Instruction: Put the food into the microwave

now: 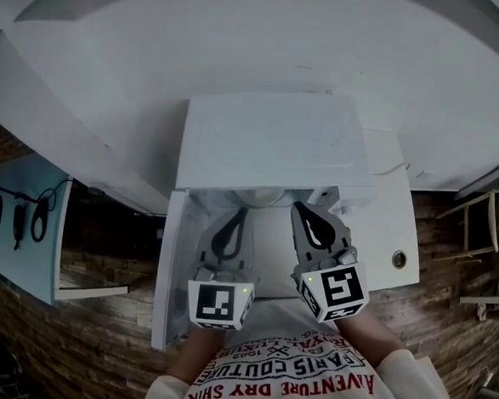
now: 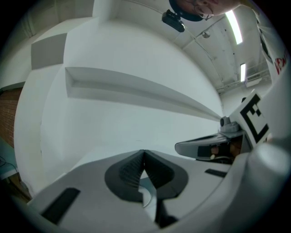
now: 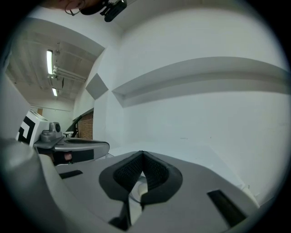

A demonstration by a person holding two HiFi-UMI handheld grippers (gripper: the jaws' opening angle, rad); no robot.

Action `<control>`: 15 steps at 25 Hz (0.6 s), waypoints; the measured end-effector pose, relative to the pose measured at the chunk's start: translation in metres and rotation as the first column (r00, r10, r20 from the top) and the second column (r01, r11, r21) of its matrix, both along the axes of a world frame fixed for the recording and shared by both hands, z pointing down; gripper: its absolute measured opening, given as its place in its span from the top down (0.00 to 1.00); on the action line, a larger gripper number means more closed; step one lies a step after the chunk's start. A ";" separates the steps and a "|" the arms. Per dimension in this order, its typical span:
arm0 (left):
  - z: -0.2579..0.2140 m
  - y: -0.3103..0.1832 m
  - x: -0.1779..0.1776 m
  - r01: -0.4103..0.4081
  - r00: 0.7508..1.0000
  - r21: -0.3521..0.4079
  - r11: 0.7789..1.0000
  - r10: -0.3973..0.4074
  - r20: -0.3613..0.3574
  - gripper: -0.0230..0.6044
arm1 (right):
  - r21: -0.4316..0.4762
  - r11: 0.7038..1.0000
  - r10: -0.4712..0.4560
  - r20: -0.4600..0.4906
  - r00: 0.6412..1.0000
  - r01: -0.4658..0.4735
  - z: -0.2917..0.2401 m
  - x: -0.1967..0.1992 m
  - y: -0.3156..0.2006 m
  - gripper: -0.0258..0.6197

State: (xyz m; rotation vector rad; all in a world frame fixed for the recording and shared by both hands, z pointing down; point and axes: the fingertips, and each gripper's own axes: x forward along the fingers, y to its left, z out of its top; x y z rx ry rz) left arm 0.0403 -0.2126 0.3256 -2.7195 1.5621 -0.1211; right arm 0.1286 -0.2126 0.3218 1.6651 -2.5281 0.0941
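White wall and a long pale ledge fill the background of both gripper views. On the left gripper the jaws are pressed together at the tips, and the right gripper has its jaws closed in the same way. Through the slit behind each pair of tips a pale curved edge shows, but I cannot tell if it is pinched. In the head view both grippers point forward, side by side, at the open front of the white microwave. A pale round dish sits at that opening, just ahead of the tips; what it carries is not clear. A small round fitting lies on the white surface at the right.
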 end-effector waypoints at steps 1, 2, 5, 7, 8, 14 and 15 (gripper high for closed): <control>0.000 0.000 0.000 0.000 1.000 0.000 1.000 0.000 0.001 0.96 | -0.003 1.000 0.002 0.004 1.000 -0.002 0.001 0.000 0.000 0.94; -0.001 0.000 0.001 -0.004 1.000 0.002 1.000 0.004 0.002 0.96 | -0.007 1.000 0.003 0.006 1.000 -0.003 0.001 0.001 0.000 0.94; -0.001 0.000 0.001 -0.012 1.000 0.012 1.000 0.012 0.006 0.96 | -0.016 1.000 0.006 0.007 1.000 -0.006 0.003 0.001 -0.001 0.94; 0.002 0.000 0.000 -0.008 1.000 -0.001 1.000 0.008 0.002 0.96 | -0.022 1.000 0.007 0.007 1.000 -0.007 0.004 0.001 -0.002 0.94; 0.004 0.000 0.000 -0.007 1.000 -0.008 1.000 0.007 0.000 0.96 | -0.025 1.000 0.008 0.007 1.000 -0.008 0.005 0.001 -0.002 0.94; 0.010 -0.002 0.002 -0.010 1.000 -0.026 1.000 0.010 -0.009 0.96 | -0.042 0.999 0.012 -0.013 1.000 -0.012 0.010 0.001 -0.004 0.94; 0.011 -0.003 0.004 -0.014 1.000 -0.028 1.000 0.013 -0.009 0.96 | -0.045 0.999 0.012 -0.018 1.000 -0.013 0.012 0.002 -0.005 0.94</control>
